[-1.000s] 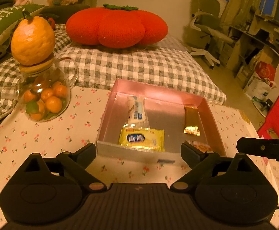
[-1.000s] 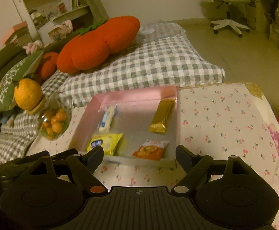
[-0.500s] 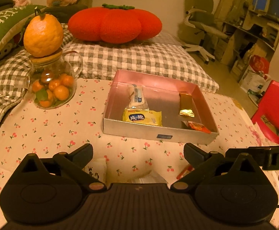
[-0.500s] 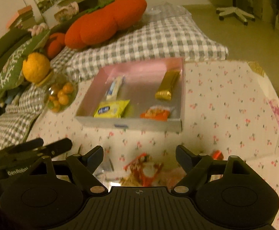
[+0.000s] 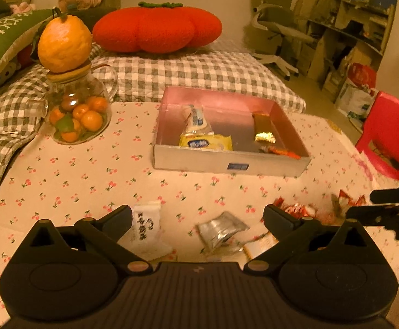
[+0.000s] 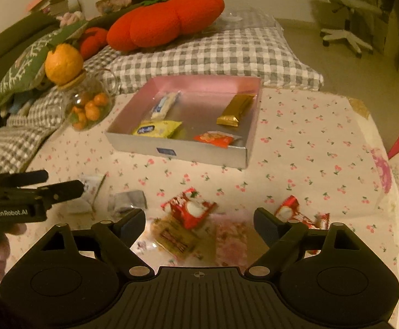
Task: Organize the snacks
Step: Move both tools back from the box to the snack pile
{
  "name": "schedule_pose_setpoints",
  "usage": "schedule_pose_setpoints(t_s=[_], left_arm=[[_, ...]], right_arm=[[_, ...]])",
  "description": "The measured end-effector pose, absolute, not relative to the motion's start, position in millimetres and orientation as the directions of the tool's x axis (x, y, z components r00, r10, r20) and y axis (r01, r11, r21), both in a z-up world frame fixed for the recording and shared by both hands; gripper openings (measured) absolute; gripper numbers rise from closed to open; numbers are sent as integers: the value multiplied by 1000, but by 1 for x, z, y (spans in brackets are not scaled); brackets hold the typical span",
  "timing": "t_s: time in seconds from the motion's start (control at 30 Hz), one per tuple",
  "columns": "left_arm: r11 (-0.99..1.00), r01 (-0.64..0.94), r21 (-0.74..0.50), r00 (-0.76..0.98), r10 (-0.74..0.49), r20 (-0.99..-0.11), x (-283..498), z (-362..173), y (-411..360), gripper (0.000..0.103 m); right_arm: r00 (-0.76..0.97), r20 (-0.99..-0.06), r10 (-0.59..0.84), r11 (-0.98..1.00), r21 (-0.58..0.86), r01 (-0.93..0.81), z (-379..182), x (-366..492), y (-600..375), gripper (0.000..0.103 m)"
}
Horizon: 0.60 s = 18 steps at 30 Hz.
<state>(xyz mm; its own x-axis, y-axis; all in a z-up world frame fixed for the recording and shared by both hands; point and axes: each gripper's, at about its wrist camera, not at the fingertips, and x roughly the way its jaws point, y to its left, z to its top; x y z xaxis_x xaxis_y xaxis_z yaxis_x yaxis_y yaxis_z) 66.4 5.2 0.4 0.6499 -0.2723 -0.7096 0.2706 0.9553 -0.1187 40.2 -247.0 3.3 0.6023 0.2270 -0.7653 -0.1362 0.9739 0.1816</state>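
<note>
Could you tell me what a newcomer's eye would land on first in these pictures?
Probably the big red pumpkin-shaped cushion on the checked bedding beyond the table. Next, the large orange fruit perched on the glass jar of small oranges at the table's far left. Then the pink-lined box mid-table holding four snacks, with loose packets scattered nearer both open grippers.

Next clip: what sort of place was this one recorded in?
Most likely a home, a bedroom or living room that doubles as a study. A low table with a cherry-print cloth stands against checked bedding carrying a plush tomato cushion, and an office chair sits by cluttered shelves.
</note>
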Motion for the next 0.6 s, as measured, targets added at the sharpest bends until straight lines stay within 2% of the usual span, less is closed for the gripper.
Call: schedule_pose_setpoints(t_s=[0.4, 0.6], left_arm=[[939, 336, -78, 580, -272, -768, 44, -24, 0, 102], [925, 367, -100, 511, -291, -809, 34, -38, -8, 102]], right_arm=[[554, -816, 169, 985, 129, -111, -25, 22, -269, 88], [487, -858, 164, 986, 130, -103, -40, 21, -268, 88]])
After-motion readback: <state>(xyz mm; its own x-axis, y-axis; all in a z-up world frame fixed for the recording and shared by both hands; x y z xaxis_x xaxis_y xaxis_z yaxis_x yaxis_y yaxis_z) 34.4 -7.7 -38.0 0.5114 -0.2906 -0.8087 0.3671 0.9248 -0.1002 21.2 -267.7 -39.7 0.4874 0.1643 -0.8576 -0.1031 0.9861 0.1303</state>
